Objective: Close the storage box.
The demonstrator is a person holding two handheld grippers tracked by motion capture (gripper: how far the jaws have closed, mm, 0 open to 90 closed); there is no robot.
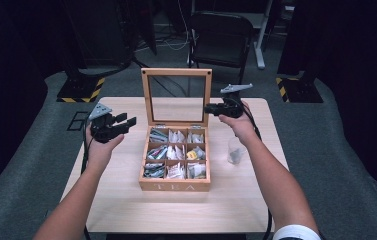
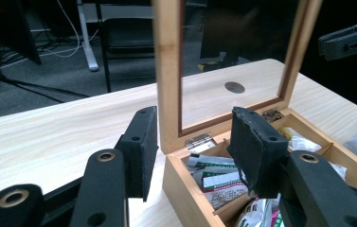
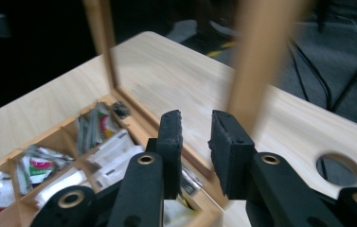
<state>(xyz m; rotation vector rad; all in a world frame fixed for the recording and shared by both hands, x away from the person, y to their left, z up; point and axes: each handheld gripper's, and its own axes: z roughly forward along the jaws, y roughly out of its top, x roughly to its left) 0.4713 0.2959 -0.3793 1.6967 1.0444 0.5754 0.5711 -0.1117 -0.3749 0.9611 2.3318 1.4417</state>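
Observation:
A wooden tea box (image 1: 175,186) stands open mid-table, its glass-paned lid (image 1: 176,72) upright. Its compartments hold several tea bags (image 1: 176,152). My left gripper (image 1: 126,120) hovers left of the box, open and empty. In the left gripper view, its jaws (image 2: 195,151) spread wide, framing the box's near corner (image 2: 185,189) and the lid frame (image 2: 166,71). My right gripper (image 1: 210,108) is at the lid's right edge. In the right gripper view, it (image 3: 195,142) is open with a narrow empty gap, the blurred lid frame (image 3: 261,56) just beyond the right jaw.
A clear cup (image 1: 236,150) stands on the table (image 1: 126,200) right of the box, under my right forearm. A round hole (image 3: 339,168) is cut in the tabletop behind the box. A black chair (image 1: 220,37) stands beyond the table's far edge.

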